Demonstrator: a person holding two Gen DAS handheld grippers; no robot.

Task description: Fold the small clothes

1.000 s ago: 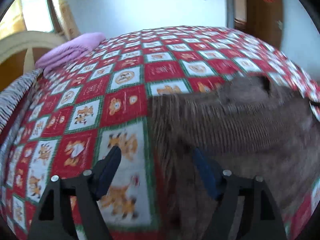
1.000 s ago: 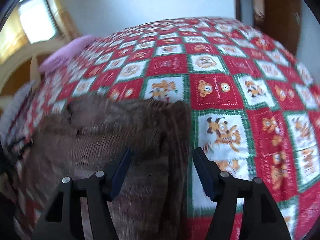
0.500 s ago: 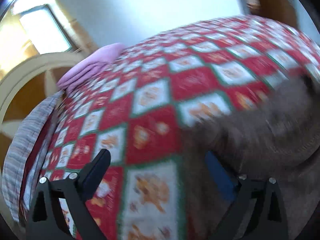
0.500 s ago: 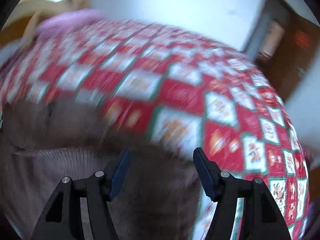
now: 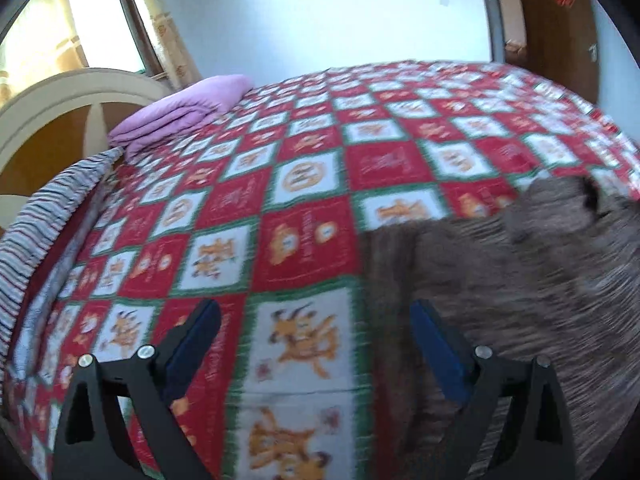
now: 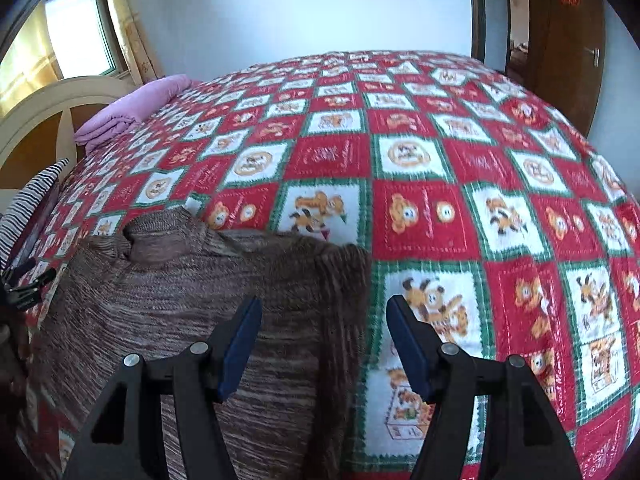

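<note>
A brown striped knit sweater (image 5: 520, 280) lies flat on the bed, collar away from me. In the left wrist view it fills the lower right; in the right wrist view the sweater (image 6: 200, 300) fills the lower left. My left gripper (image 5: 316, 324) is open and empty above the sweater's left edge, its right finger over the knit. My right gripper (image 6: 324, 320) is open and empty above the sweater's right edge, its left finger over the knit. The other gripper's tip (image 6: 24, 284) shows at the far left of the right wrist view.
The bed carries a red, white and green cartoon quilt (image 6: 440, 168). A folded pink blanket (image 5: 184, 112) lies at the far left by a cream headboard (image 5: 72, 96). A striped pillow (image 5: 44, 216) sits at the left edge. A brown door (image 6: 568, 40) stands far right.
Both grippers swung and tilted over the sweater half a second ago and have come back to nearly the earlier view, a little higher. Both stay open and empty. The sweater has not visibly moved.
</note>
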